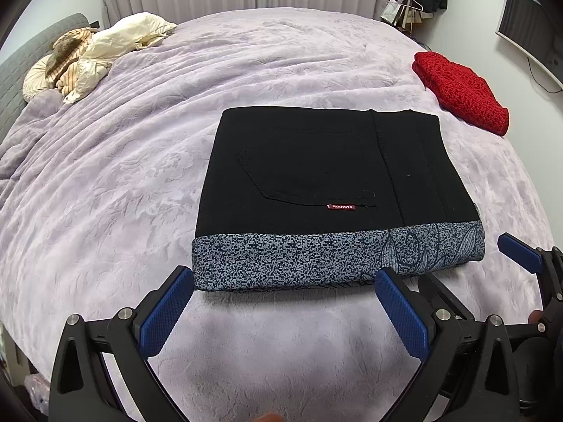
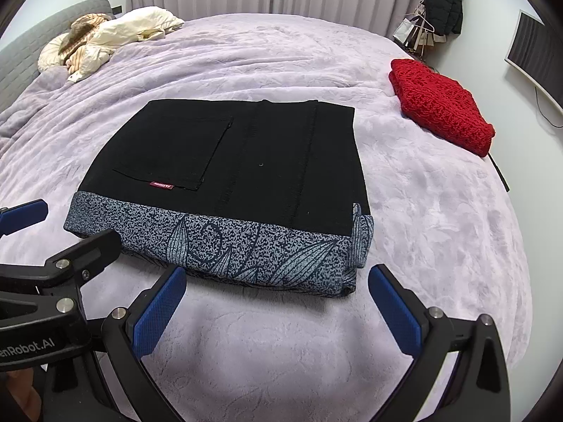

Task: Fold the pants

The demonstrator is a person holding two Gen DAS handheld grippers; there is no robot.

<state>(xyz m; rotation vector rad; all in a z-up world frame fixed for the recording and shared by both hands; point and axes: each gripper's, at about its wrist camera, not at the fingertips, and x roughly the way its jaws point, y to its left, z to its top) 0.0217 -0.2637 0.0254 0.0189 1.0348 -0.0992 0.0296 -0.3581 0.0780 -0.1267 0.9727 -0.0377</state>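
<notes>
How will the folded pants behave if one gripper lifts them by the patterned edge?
The folded pants are soft stacked cloth, so they would probably droop and unfold. Pushed across the plush blanket, they would likely drag and bunch rather than slide.

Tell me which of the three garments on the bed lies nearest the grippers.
The black pants, folded into a flat rectangle with a speckled grey band along the near edge. The red knit lies far right, and the cream clothes are heaped at the far left by the headboard.
</notes>
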